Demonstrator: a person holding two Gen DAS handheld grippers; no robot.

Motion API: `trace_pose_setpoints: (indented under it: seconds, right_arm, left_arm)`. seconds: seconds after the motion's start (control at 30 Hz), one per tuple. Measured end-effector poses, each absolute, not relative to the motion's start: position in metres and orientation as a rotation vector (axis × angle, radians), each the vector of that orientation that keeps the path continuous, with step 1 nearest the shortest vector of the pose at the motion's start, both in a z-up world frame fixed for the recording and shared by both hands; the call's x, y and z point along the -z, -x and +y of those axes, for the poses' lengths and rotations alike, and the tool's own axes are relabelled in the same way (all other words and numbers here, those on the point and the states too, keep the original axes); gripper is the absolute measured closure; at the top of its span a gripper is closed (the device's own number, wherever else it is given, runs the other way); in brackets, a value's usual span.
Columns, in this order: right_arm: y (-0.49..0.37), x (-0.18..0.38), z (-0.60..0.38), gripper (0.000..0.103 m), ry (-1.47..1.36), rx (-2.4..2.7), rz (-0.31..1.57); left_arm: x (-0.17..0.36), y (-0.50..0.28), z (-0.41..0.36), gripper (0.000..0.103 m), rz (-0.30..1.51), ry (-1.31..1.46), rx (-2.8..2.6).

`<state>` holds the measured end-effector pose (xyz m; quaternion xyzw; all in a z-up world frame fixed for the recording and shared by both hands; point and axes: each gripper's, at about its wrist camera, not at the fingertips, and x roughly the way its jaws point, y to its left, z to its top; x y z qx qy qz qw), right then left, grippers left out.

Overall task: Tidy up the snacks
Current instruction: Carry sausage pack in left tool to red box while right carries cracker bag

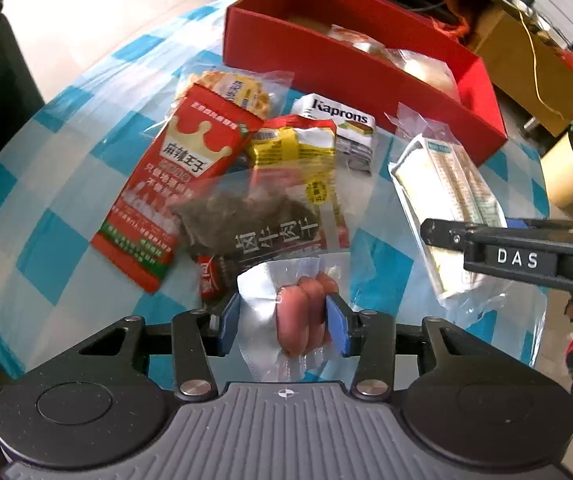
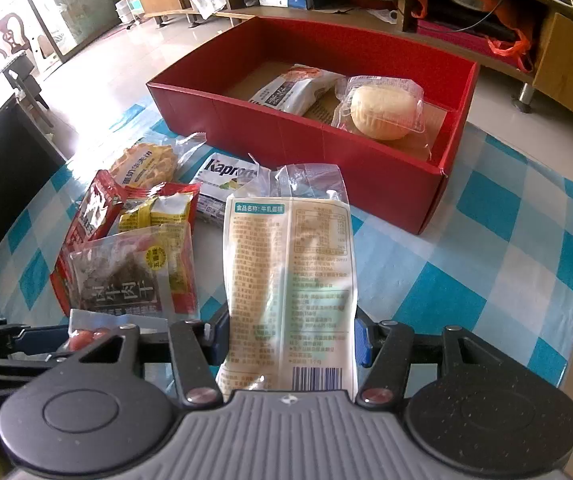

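Snack packets (image 1: 222, 168) heaped beside red box (image 2: 326, 148) (two inside).

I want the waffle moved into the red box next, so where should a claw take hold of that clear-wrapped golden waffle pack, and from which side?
Probably by the crimped clear end flap of the clear-wrapped golden waffle pack, the flap that points toward the red cardboard box. Come from the box side: that end lies uncovered, while the near end is tucked under the red crown-printed pouch.

Both grippers (image 1: 284, 322) (image 2: 290, 340) seemingly clamped.
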<state>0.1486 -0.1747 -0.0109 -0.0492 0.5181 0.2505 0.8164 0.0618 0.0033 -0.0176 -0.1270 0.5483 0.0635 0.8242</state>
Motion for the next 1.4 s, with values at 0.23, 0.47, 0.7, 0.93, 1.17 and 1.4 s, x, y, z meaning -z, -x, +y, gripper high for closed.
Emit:
trace_pose_setpoints:
  seconds: [0.23,0.47,0.7,0.93,1.17,1.4]
  right_arm:
    - [-0.15,0.013,-0.175,0.047,0.101,-0.521,1.113]
    - [-0.154,0.006,-0.182,0.047,0.05,-0.518,1.108]
    - [-0.155,0.001,-0.184,0.047,0.042,-0.51,1.101]
    - [-0.154,-0.005,-0.185,0.047,0.028,-0.509,1.089]
    - [-0.147,-0.009,-0.186,0.047,0.012,-0.524,1.093]
    - [-0.14,-0.014,-0.193,0.047,-0.045,-0.525,1.097]
  left_arm:
    - [0.021,-0.064,0.006,0.051,1.181,0.309,-0.109]
    - [0.01,-0.068,0.008,0.051,1.16,0.342,-0.074]
    - [-0.004,-0.074,0.011,0.051,1.12,0.365,-0.051]
    - [-0.015,-0.084,0.019,0.051,1.071,0.379,-0.054]
    - [-0.02,-0.089,0.028,0.051,1.05,0.393,-0.046]
    - [-0.023,-0.089,0.033,0.051,1.04,0.416,-0.03]
